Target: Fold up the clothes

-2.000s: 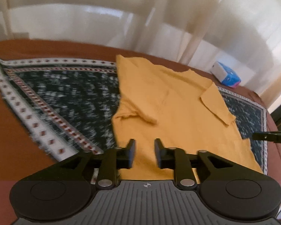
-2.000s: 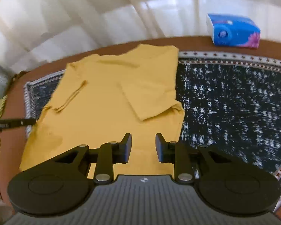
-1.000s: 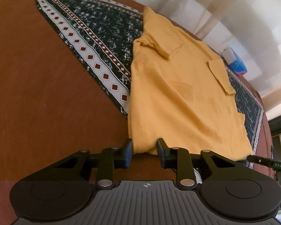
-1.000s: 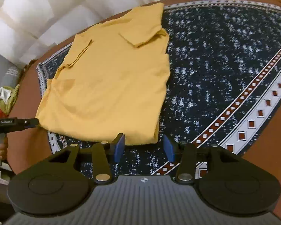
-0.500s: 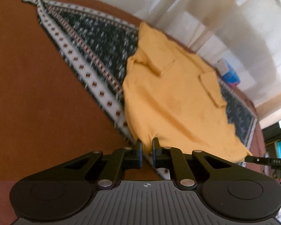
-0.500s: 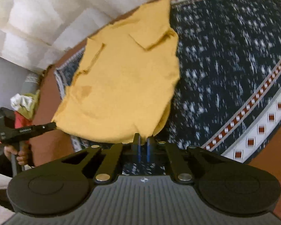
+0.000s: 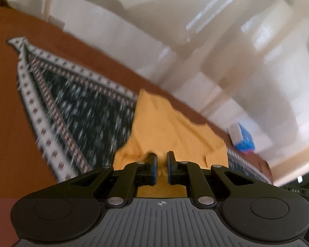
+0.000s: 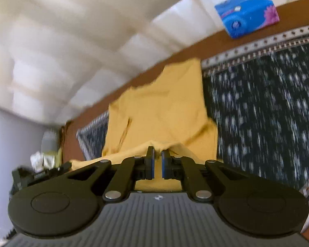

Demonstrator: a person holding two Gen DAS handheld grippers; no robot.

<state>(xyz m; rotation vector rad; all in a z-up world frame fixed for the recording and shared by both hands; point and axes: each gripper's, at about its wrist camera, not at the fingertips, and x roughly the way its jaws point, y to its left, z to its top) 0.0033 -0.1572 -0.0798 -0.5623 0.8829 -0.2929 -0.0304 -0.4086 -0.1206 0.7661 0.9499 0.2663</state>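
We pinch the near hem of the yellow shirt (image 7: 171, 127) in both: left hand-held gripper (image 7: 161, 160) and right hand-held gripper (image 8: 158, 154) nearly closed on it. The shirt lies on the patterned cloth (image 8: 267, 107).

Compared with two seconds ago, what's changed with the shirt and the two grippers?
Both grippers, open before, closed on the yellow shirt's bottom hem: left gripper and right gripper now lift it and carry it toward the collar. The sleeves stayed folded in; the patterned cloth and tissue pack haven't moved.
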